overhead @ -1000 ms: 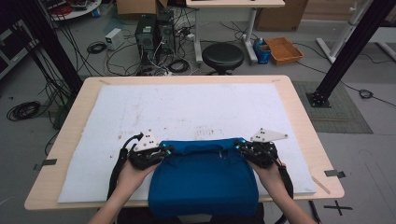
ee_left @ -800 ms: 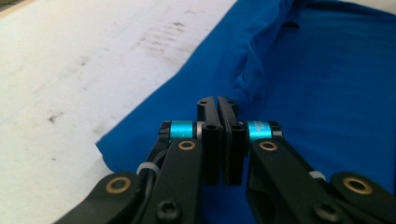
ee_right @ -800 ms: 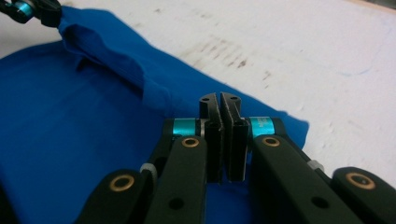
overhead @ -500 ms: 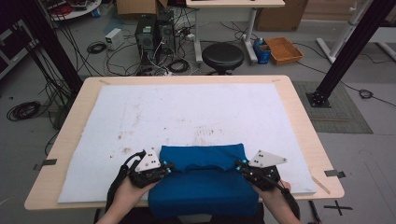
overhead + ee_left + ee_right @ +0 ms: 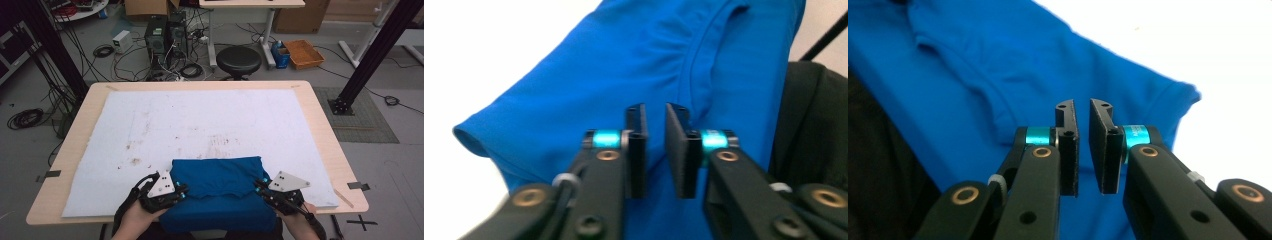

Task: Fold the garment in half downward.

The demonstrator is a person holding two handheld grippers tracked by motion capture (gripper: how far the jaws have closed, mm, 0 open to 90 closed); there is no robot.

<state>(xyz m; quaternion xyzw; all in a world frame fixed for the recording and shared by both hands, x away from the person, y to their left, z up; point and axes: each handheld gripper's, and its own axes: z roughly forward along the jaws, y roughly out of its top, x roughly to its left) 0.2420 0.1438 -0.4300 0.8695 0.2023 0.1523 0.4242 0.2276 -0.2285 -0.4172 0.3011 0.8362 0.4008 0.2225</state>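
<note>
A blue shirt [image 5: 215, 175] lies folded on the white sheet at the near edge of the table, its lower part hanging over the edge. My left gripper [image 5: 183, 190] sits at the shirt's left side and my right gripper [image 5: 260, 187] at its right side. In the left gripper view the jaws [image 5: 655, 112] have just been opening and stand a narrow gap apart over the blue cloth [image 5: 624, 65], with nothing pinched between them. The right gripper [image 5: 1081, 107] has likewise just been opening above the shirt [image 5: 988, 60], and its gap is bare.
A stained white sheet [image 5: 200, 120] covers most of the wooden table [image 5: 327, 145]. Behind the table stand a black stool [image 5: 238, 59], a computer tower [image 5: 157, 35] with cables, and an orange crate [image 5: 304, 52]. Black frame posts [image 5: 365, 65] rise at both sides.
Both grippers came toward the near edge, drawing the shirt's held edge along with them so it lies doubled over. Their jaws have since parted and let go of the cloth.
</note>
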